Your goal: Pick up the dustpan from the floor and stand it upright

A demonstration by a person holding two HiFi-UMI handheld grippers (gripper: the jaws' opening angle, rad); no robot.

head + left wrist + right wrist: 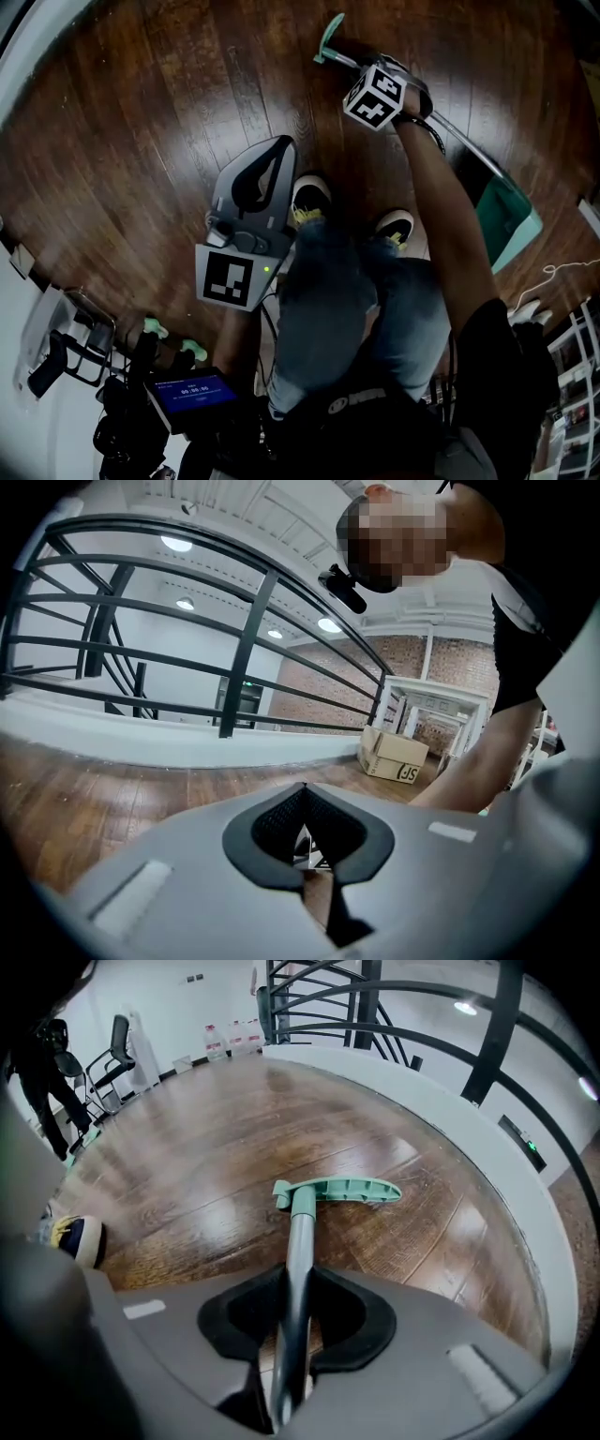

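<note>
The dustpan lies on the wooden floor: a teal pan (511, 223) at the right, and a long grey pole (459, 141) running up-left to a teal grip (328, 42). My right gripper (354, 58) is at the pole's upper end, just below the grip. In the right gripper view the pole (298, 1260) passes between the jaws, which close on it, and the teal grip (339, 1190) rests on the floor beyond. My left gripper (283, 148) hangs near the person's left shoe, pointing away from the dustpan. Its jaws (302, 789) meet at the tips, nothing between them.
The person's two shoes (309, 199) (396, 225) stand between the grippers. A white curb with a black railing (487, 1063) borders the floor past the grip. A cardboard box (394, 754), a white cable (561, 272) and a device with a blue screen (192, 394) are nearby.
</note>
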